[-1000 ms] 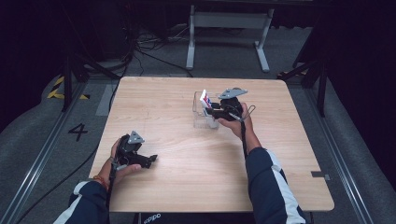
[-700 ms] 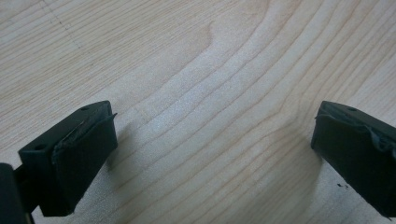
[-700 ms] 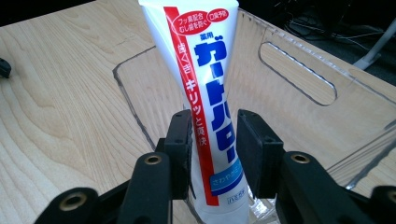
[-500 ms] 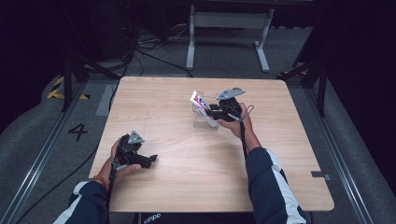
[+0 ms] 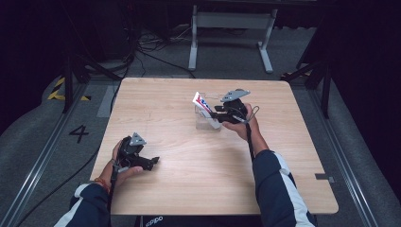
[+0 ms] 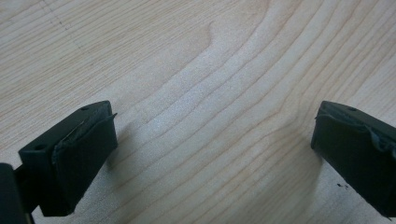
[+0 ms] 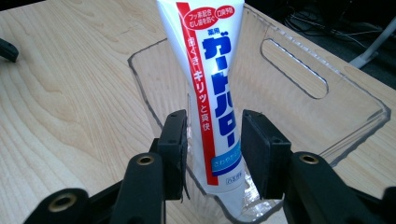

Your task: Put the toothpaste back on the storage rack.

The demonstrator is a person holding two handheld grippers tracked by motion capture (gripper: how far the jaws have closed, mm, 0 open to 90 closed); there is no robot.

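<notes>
A white toothpaste tube (image 5: 202, 104) (image 7: 210, 70) with red and blue print stands tilted in a clear plastic bin (image 5: 209, 125) (image 7: 280, 112) at the table's middle back, its lower end inside the bin. My right gripper (image 5: 213, 114) (image 7: 215, 149) is shut on the tube's lower part, one jaw on each side, at the bin's near corner. My left gripper (image 5: 152, 163) (image 6: 215, 154) rests low at the front left, open, with bare wood between its jaws.
The wooden table (image 5: 198, 189) is bare around the bin. The bin's far wall has a handle slot (image 7: 293, 68). Beyond the table stand a white metal frame (image 5: 231, 28) and cables on the dark floor.
The tube's top has tipped to the left while the right gripper stays at the bin. The left gripper has not moved.
</notes>
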